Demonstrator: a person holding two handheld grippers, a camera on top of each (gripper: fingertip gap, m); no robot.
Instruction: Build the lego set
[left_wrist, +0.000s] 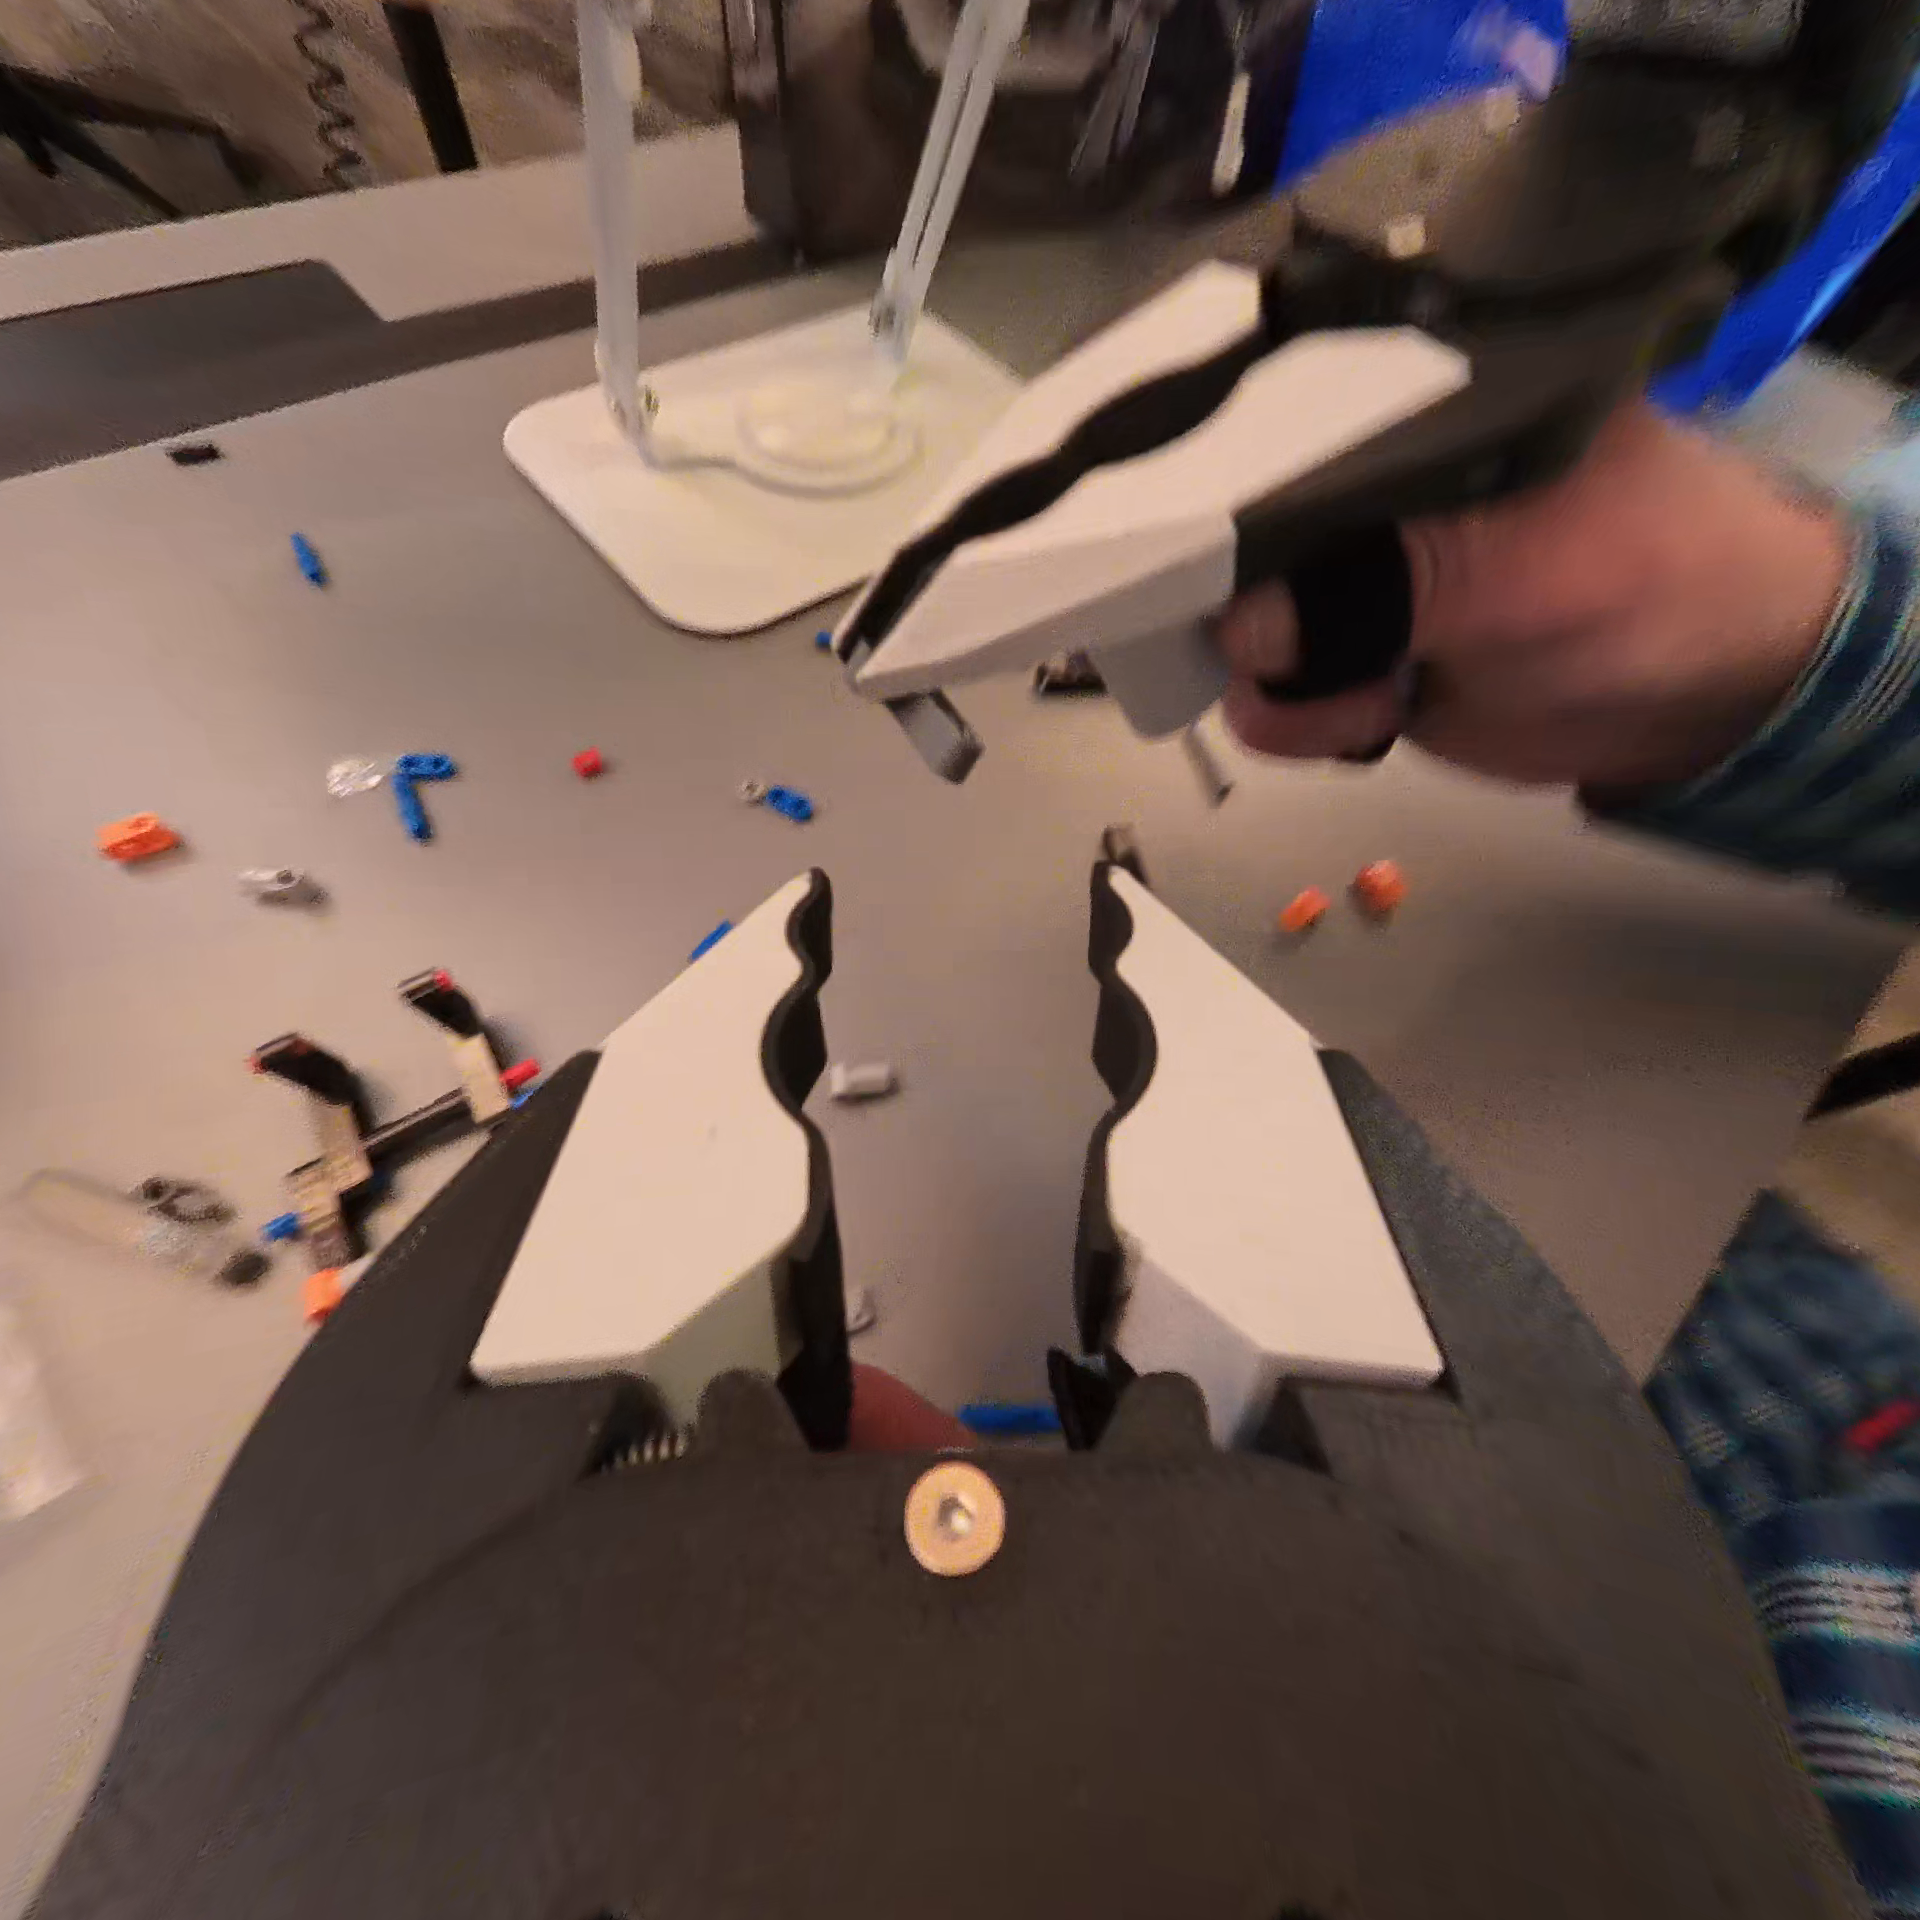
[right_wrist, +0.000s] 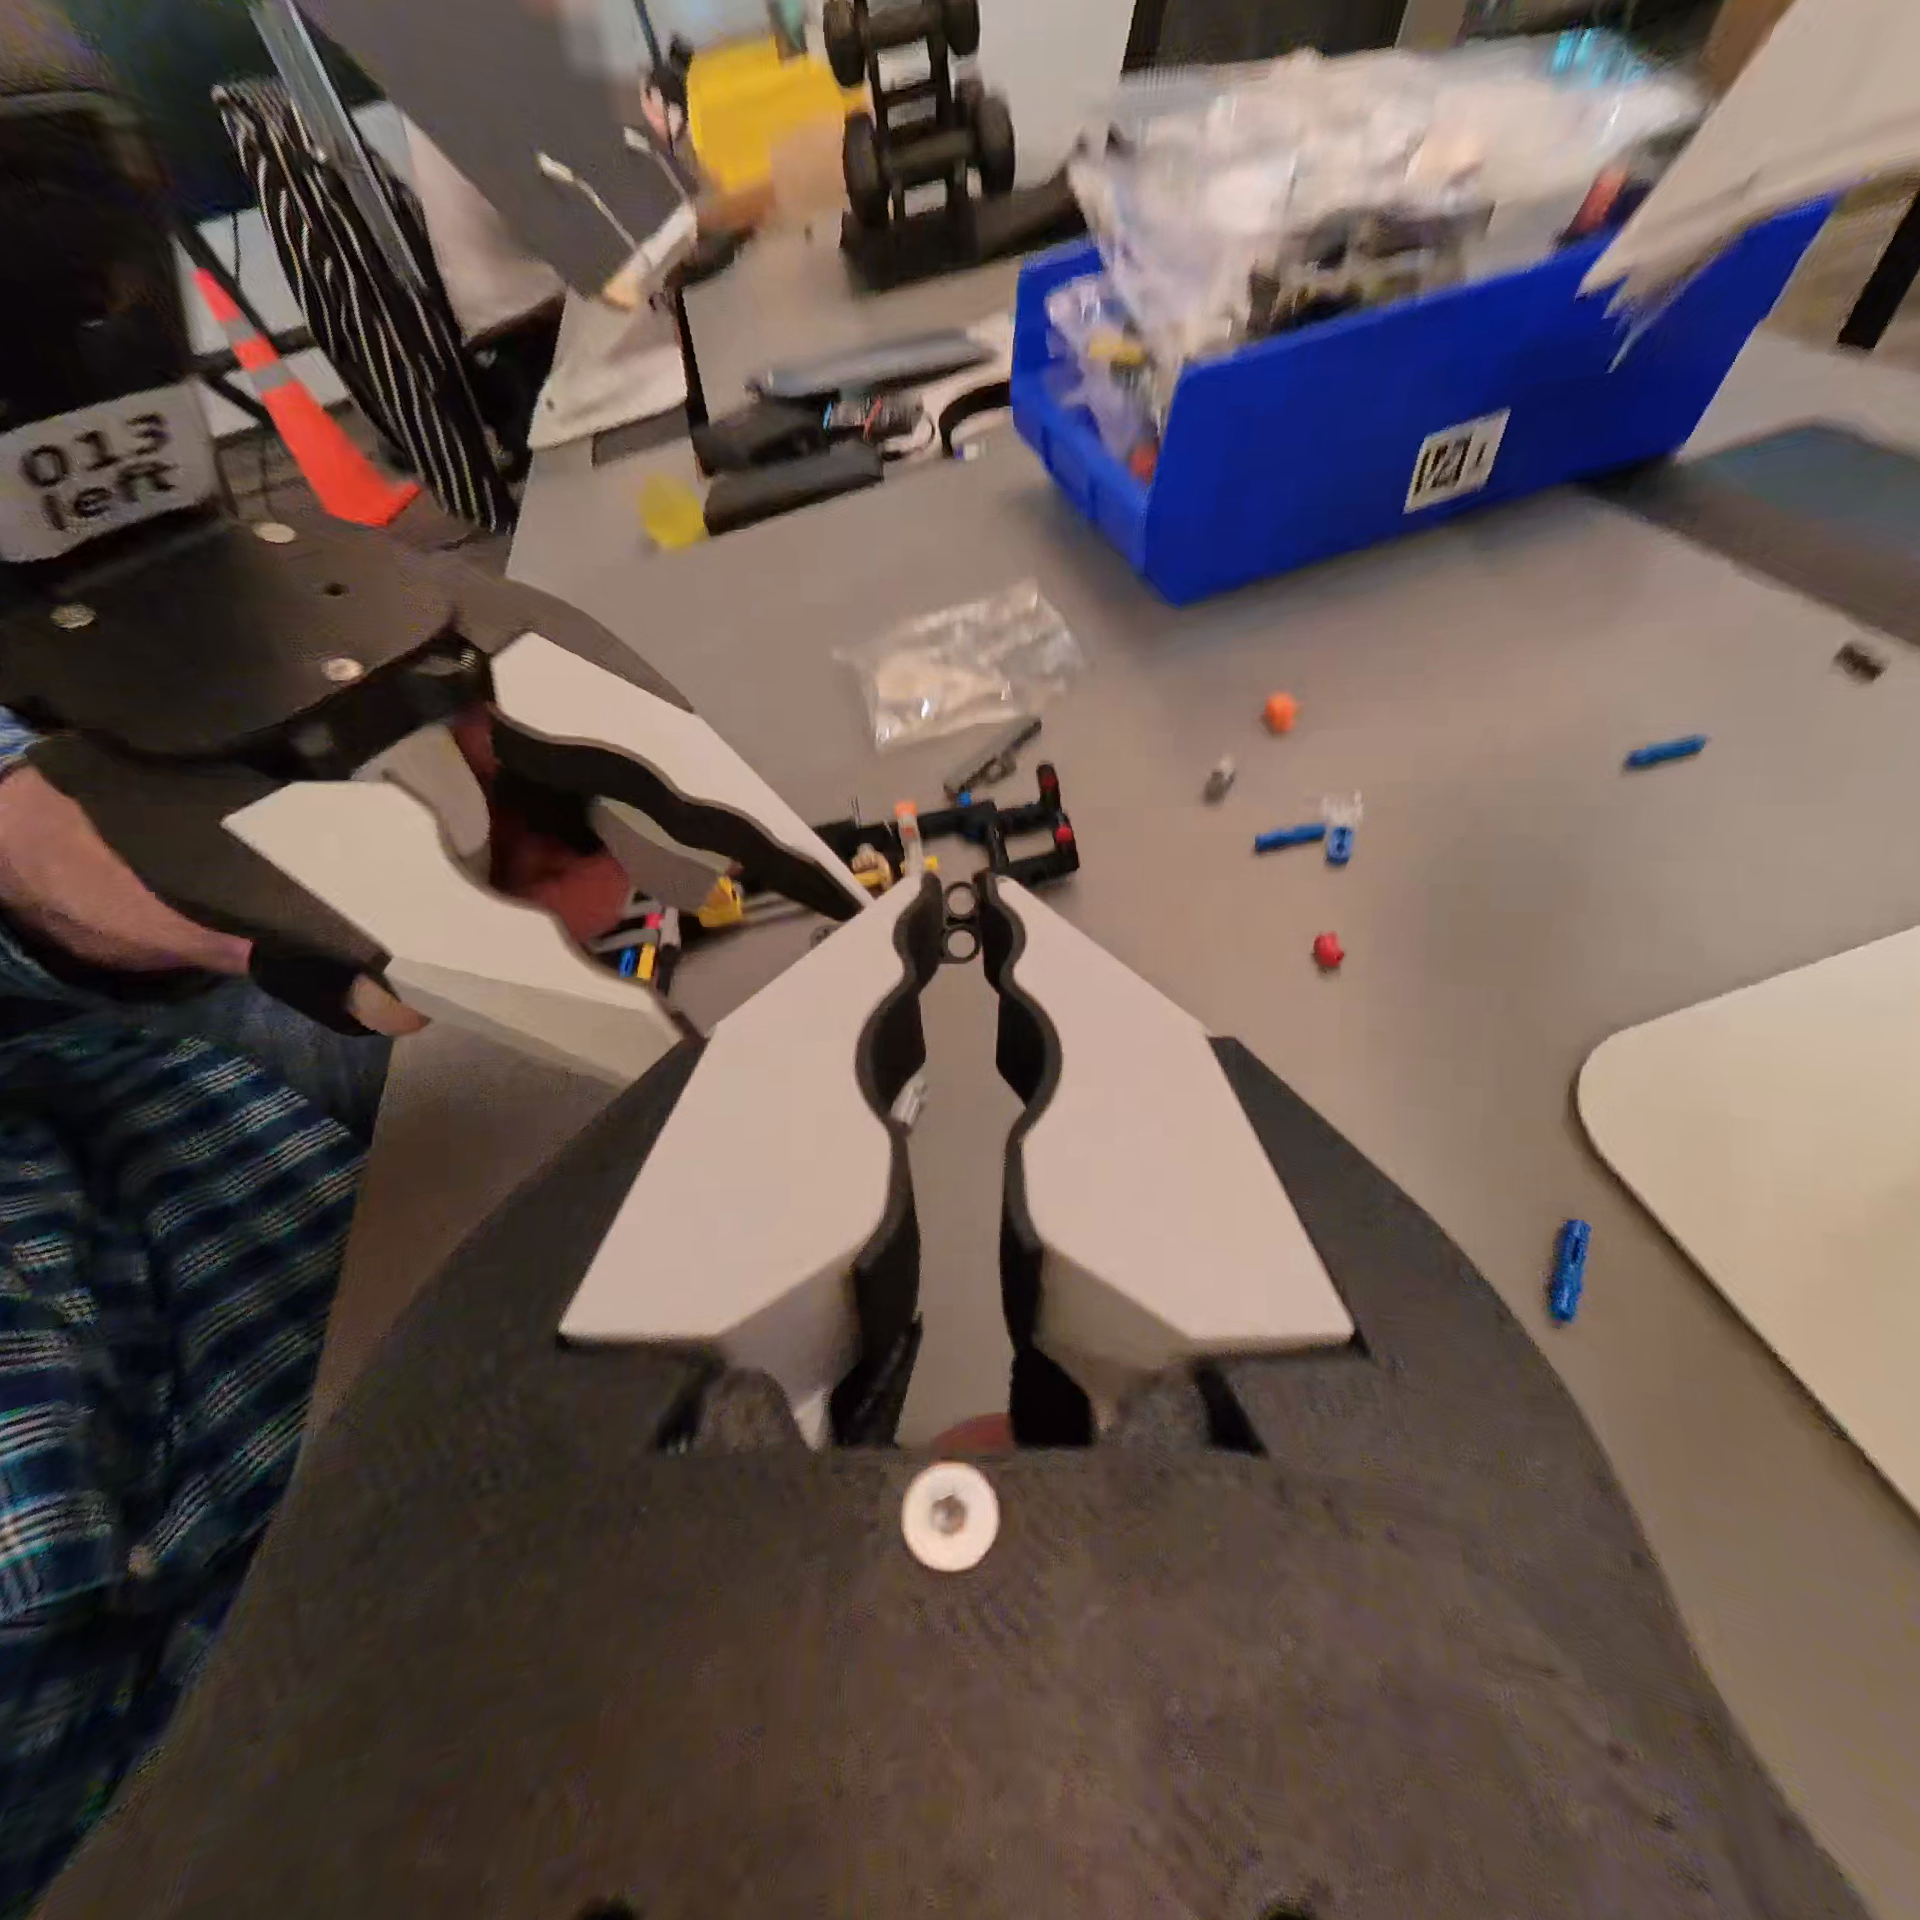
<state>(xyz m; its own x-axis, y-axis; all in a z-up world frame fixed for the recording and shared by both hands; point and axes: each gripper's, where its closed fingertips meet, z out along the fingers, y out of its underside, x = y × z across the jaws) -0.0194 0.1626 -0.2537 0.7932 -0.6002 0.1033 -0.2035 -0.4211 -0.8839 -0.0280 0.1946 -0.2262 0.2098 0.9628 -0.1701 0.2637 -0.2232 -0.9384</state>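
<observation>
My right claw (right_wrist: 961, 902) pinches one small black two-hole piece (right_wrist: 961, 920) at its tips; my left claw (left_wrist: 961, 883) gapes, empty. One half-built black frame (right_wrist: 1013, 826) lies just beyond. Two orange bits (left_wrist: 1340, 899), several blue pins scattered. Grey table (right_wrist: 1403, 1039); one blue bin (right_wrist: 1351, 416) behind.

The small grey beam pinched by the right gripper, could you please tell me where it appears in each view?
Left wrist view: the grey beam hangs from the right gripper, right of centre, above the table.
Right wrist view: the same beam sits at the fingertips just above centre, showing two round holes.
Shared landmark: the red piece lying on the table.
</observation>
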